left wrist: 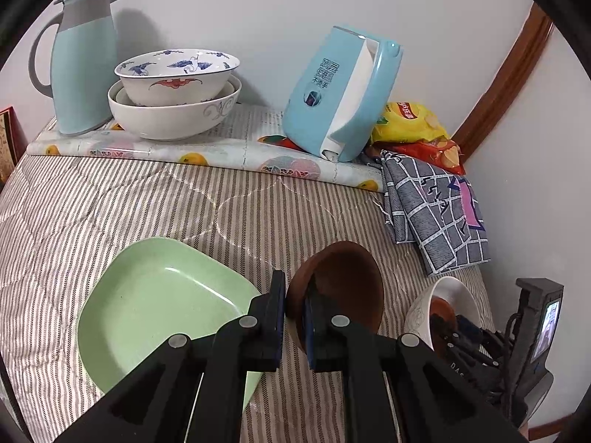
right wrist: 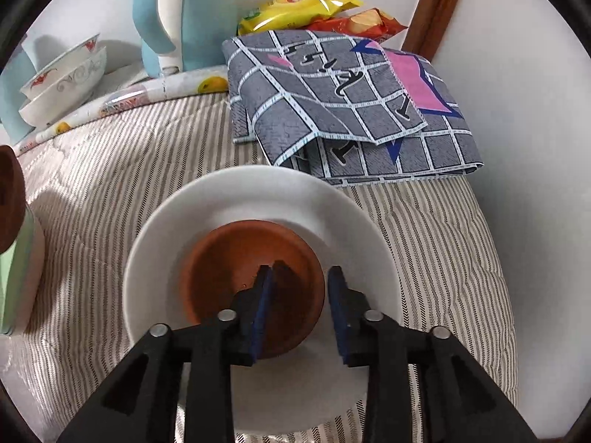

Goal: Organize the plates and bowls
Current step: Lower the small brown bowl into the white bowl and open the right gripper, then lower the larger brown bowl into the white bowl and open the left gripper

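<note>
Left tool [left wrist: 295,317] clamped on rim of brown bowl [left wrist: 343,288], bowl tilted above striped quilt [left wrist: 110,199]. Green square plate [left wrist: 159,306] on quilt, just left. Right tool [right wrist: 299,310] open, pads apart either side of rim of second brown bowl [right wrist: 236,269], nested in white bowl [right wrist: 258,199] on quilt. Far left: stacked white bowls [left wrist: 173,110], blue jug [left wrist: 85,66] on fruit-print sheet [left wrist: 221,147]. Far right: grey checked cloth [right wrist: 343,99], snack bags [right wrist: 306,7], white wall [left wrist: 258,7], brown wooden trim [left wrist: 506,81].
</note>
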The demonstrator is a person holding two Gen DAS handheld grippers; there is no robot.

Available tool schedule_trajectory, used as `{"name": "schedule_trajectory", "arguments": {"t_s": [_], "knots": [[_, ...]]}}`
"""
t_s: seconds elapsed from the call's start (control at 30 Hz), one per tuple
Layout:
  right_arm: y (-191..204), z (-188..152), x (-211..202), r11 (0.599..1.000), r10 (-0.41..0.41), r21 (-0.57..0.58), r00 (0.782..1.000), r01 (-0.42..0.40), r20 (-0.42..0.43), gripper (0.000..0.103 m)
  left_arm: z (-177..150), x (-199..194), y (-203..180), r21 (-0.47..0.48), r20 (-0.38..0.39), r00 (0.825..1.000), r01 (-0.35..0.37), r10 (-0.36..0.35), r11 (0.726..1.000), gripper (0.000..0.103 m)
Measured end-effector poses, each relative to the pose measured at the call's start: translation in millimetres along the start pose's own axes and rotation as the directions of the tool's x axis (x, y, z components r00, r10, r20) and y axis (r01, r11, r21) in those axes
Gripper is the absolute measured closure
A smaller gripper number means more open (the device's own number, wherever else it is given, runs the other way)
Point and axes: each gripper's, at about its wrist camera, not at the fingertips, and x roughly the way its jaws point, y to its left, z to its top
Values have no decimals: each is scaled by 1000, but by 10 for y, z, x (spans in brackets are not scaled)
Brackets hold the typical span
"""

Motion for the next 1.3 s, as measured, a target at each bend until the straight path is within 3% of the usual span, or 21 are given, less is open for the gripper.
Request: {"name": "schedule_trajectory", "arguments": {"t_s": [0.13, 0.47, 0.87, 1.3], "knots": [[-41, 0, -188, 999, 40, 12, 998, -41, 45, 63, -32, -42, -66, 5, -1, 1000, 14, -14, 1000, 94], [-355, -181, -677, 996, 53, 60, 988, -63, 148, 55, -187, -147, -429, 45, 0, 999, 39, -39, 998, 94], [-950, -520, -880, 989, 17, 144, 986, -41, 167, 54, -364, 14, -1009, 108, -29, 997, 81, -78, 991, 94], [-1246, -584, -697, 979, 13, 198, 990, -41, 138, 54, -466, 484, -1461, 153, -114, 989, 115, -98, 982, 94]]}}
